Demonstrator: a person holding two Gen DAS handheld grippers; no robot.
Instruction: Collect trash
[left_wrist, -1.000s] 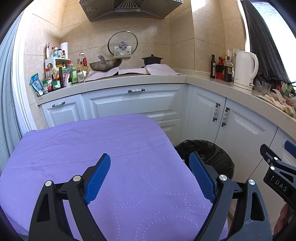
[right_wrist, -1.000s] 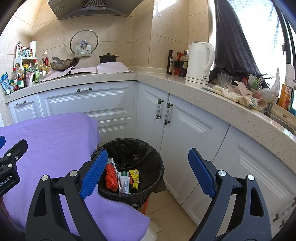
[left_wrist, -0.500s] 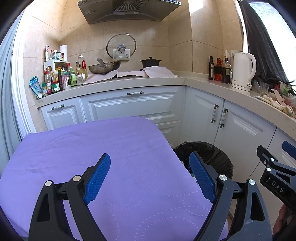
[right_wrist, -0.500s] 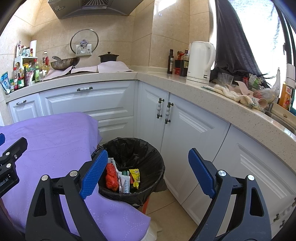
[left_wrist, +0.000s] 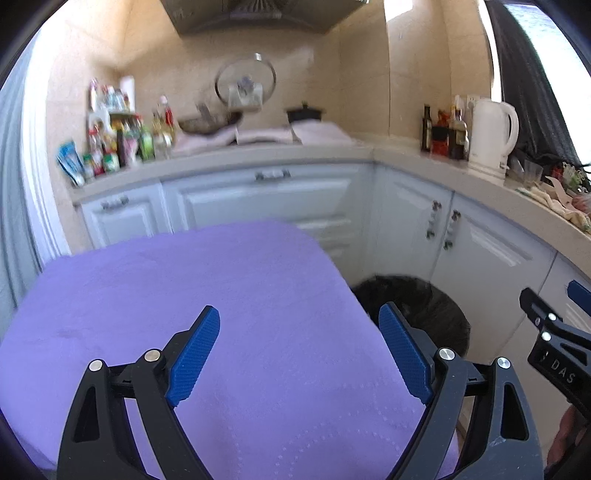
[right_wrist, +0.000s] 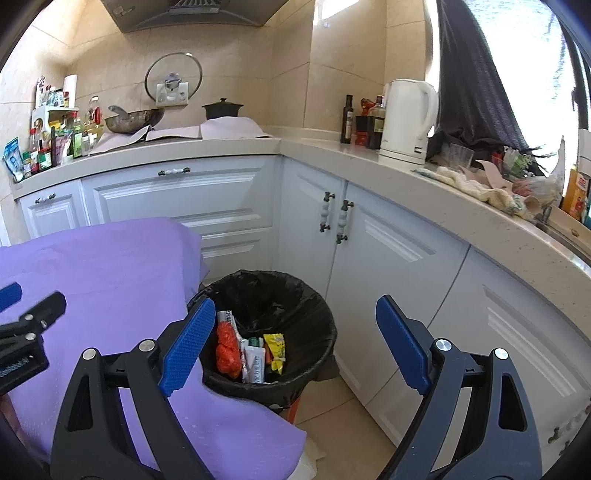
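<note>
A bin with a black liner (right_wrist: 295, 317) stands on the floor by the table's right corner; it also shows in the left wrist view (left_wrist: 432, 306). Inside lie an orange-red wrapper (right_wrist: 226, 349), a white tube (right_wrist: 254, 363) and a yellow packet (right_wrist: 275, 347). My left gripper (left_wrist: 299, 350) is open and empty above the purple tablecloth (left_wrist: 184, 295). My right gripper (right_wrist: 295, 343) is open and empty, held above the bin. No trash shows on the cloth.
White cabinets (right_wrist: 388, 258) run behind and to the right of the bin. The counter holds a white kettle (right_wrist: 406, 118), bottles (right_wrist: 347, 118), a wok (right_wrist: 133, 120), cloths (right_wrist: 476, 184) and condiment jars (left_wrist: 110, 147). Tiled floor (right_wrist: 343, 421) lies below the bin.
The left wrist view has tilted up and pulled back a little, with motion blur now. The right gripper has barely moved. Both stay open and empty.
</note>
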